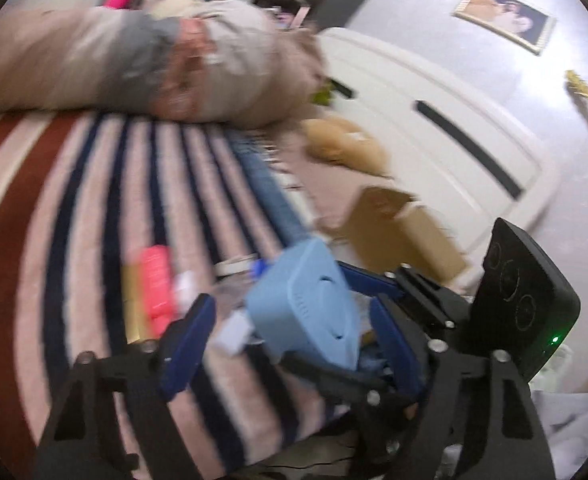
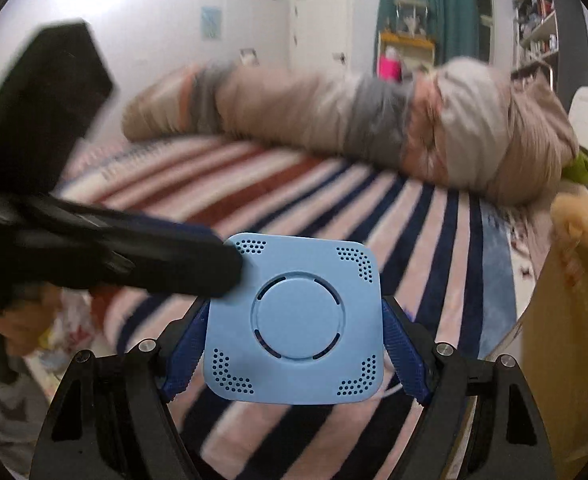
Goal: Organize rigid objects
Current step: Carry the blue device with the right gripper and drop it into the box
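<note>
Bed (image 2: 314, 200): covered by a striped blanket (image 1: 73, 220), pale pink with dark navy and rust-red bands.
Far edge: long rolled bundle of beige and grey bedding (image 2: 374, 120), lying across the stripes.
Left wrist view, near part: pink-red packet (image 1: 155, 280) flat on the blanket beside a gold-coloured item (image 1: 133, 304), too blurred to identify; small white pieces (image 1: 233, 334) just right of them.
Right side: tan plush item (image 1: 346, 144) and brown cardboard box (image 1: 406, 236) on the bed's plain beige strip.

striped blanket (image 2: 334, 184) open ahead, bedding roll (image 2: 374, 120) blocks far side
</note>
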